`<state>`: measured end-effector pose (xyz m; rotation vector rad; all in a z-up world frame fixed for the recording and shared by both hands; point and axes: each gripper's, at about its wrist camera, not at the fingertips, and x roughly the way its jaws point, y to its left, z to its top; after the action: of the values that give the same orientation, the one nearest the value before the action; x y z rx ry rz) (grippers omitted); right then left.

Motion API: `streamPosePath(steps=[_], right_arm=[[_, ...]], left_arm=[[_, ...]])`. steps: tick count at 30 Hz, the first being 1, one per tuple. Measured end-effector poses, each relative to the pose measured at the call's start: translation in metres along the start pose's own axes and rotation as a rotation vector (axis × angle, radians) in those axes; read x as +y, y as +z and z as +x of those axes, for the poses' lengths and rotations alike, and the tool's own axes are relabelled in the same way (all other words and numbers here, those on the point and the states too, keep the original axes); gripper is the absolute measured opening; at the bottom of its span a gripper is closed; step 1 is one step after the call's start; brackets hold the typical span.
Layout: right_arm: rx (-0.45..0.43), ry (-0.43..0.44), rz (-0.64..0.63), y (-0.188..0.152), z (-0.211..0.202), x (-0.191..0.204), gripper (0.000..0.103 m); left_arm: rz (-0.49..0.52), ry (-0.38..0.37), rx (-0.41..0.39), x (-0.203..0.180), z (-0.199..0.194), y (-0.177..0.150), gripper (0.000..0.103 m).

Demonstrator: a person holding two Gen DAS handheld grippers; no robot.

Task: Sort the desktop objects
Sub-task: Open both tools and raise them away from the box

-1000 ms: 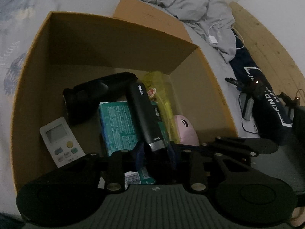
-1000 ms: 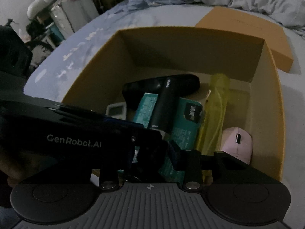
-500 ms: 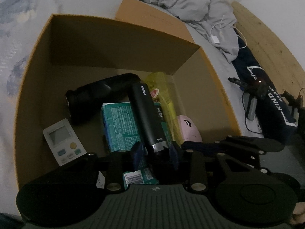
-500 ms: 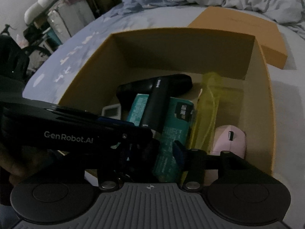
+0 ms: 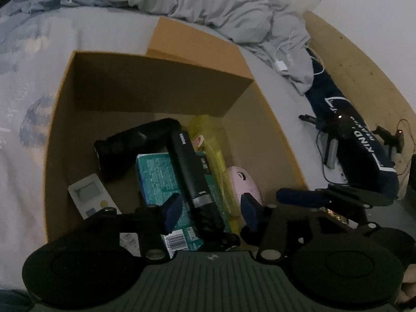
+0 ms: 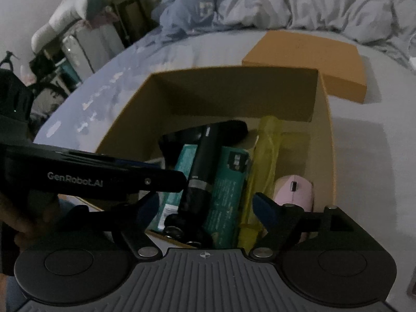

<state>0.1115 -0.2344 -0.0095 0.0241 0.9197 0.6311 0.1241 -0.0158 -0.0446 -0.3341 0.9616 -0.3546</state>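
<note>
An open cardboard box stands on the bed. Inside it, a long black cylindrical device lies slanted across a teal carton. Around them are a second black object, a yellow transparent bag, a pink mouse and a white remote. My left gripper and my right gripper both straddle the device's near end. The jaws of both are opening, and the pads stand clear of the device.
The box lid lies beyond the box, and a rumpled duvet lies behind it. A dark blue bag and a white charger cable sit at the right. Cluttered shelves stand far left. A hand holds the left gripper.
Both grippers' jaws have spread wider around the black device's near end and pulled back and up a little. The device stays resting on the teal carton.
</note>
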Motion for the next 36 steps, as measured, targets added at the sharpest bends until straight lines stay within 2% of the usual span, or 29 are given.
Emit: streamPosePath(steps=[4, 11, 15, 18, 25, 36], right_arm=[[-0.037, -0.009, -0.011, 0.001, -0.019, 0.002, 0.089], [-0.139, -0.040, 0.006, 0.008, -0.062, 0.002, 0.097], [-0.199, -0.047, 0.011, 0.012, -0.089, 0.002, 0.103], [-0.235, -0.055, 0.008, 0.011, -0.108, 0.001, 0.103], [-0.302, -0.105, -0.026, 0.010, -0.154, 0.002, 0.103], [-0.494, -0.159, 0.057, 0.014, -0.225, -0.019, 0.103]], left_arm=[[0.015, -0.019, -0.018, -0.002, -0.012, 0.000, 0.067], [0.062, -0.003, -0.047, -0.007, -0.035, -0.003, 0.068], [0.063, -0.013, -0.084, -0.009, -0.053, -0.005, 0.077], [0.057, -0.037, -0.105, -0.009, -0.064, -0.006, 0.083], [0.066, -0.051, -0.133, -0.011, -0.088, -0.003, 0.083], [0.135, -0.068, -0.273, -0.039, -0.135, 0.024, 0.088]])
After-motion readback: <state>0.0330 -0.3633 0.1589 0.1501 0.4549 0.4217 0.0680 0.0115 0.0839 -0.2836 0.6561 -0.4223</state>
